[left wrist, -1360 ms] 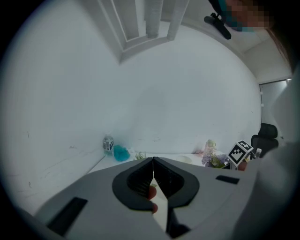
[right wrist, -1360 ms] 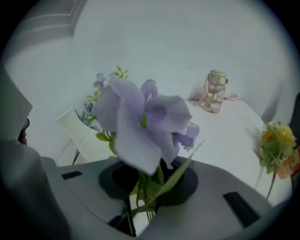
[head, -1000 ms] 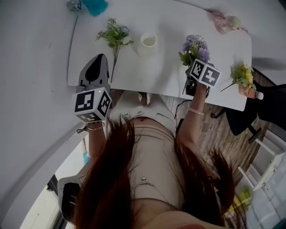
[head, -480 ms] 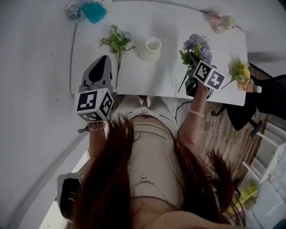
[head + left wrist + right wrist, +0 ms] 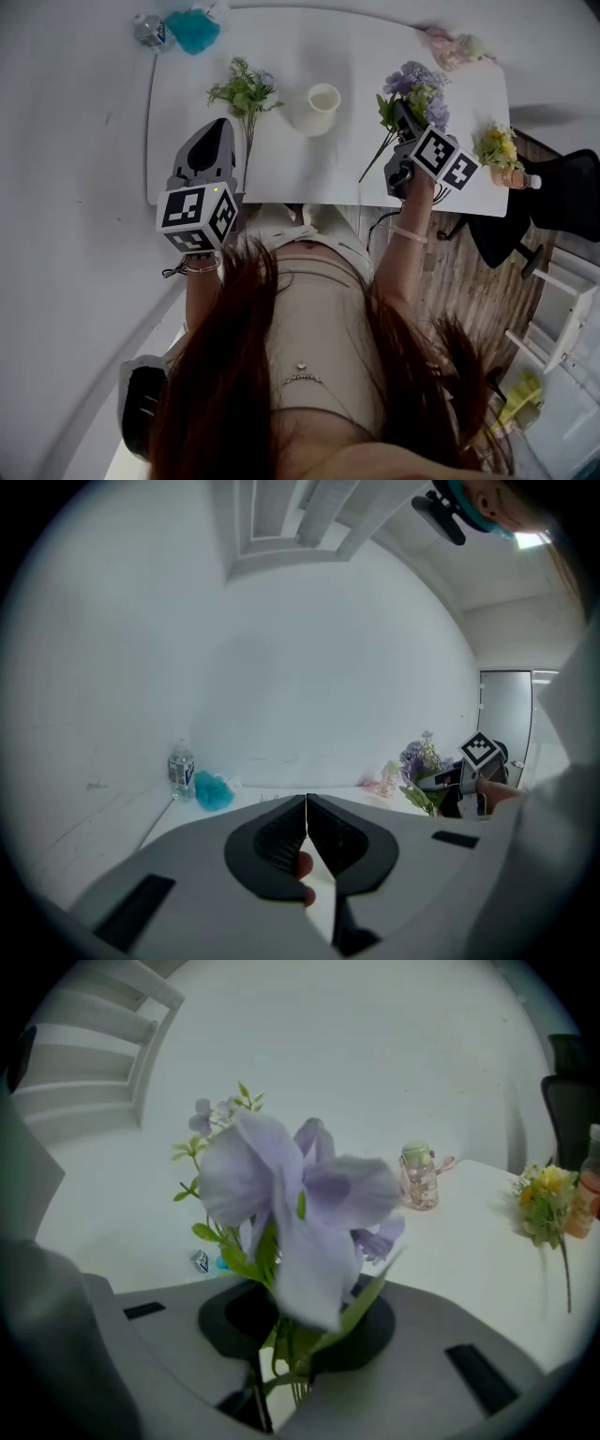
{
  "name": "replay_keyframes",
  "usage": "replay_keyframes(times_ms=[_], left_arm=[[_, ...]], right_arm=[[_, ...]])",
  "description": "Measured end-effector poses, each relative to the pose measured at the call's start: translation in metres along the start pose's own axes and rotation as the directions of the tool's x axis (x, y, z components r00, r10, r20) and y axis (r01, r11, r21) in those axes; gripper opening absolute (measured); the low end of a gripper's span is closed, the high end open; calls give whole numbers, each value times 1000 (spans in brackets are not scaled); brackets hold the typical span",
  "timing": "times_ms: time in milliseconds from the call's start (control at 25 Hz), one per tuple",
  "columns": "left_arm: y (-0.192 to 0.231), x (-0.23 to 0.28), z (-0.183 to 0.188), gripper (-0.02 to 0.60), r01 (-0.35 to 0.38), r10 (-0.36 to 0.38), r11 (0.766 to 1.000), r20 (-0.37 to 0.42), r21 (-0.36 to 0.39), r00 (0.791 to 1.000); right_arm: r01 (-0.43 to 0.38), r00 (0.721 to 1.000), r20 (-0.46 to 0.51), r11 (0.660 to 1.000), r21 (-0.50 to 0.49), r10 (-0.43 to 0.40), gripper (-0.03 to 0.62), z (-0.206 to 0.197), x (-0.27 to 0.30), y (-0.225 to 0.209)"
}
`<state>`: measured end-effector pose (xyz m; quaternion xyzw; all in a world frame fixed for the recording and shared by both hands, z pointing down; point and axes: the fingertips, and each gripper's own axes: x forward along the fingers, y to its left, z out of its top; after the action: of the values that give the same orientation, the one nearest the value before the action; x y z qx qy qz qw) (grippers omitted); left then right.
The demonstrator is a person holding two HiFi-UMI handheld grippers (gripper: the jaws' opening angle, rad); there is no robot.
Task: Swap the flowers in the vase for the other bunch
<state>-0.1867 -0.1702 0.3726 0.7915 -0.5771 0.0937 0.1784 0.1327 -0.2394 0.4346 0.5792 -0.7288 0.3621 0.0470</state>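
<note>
Purple flowers (image 5: 414,86) are gripped by their stems in the jaws of the right gripper (image 5: 401,120), held above the white table (image 5: 281,161) to the right of the vase (image 5: 322,105). The other bunch (image 5: 246,89) lies flat just left of the vase. Further left, the left gripper (image 5: 219,131) has its jaws pressed together on nothing.

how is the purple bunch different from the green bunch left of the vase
The purple bunch is clamped in the right gripper; the green bunch lies loose on the table. The purple bunch has large lilac blooms; the green bunch is mostly leaves with small pale flowers. Both are long-stemmed and outside the white vase.
</note>
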Motion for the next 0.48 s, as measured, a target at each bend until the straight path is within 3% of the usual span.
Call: replay_keyframes(times_ms=[240,480], left_arm=[[5,8,-2,8,15,-15,1000,-12,-11,1000],[5,12,-5,8,33,-33,999,-14,-36,999]], right_arm=[[-88,995,63,992,87,82,98,16,-2,20],[-148,982,131,984,95,135,95,39,-11,36]])
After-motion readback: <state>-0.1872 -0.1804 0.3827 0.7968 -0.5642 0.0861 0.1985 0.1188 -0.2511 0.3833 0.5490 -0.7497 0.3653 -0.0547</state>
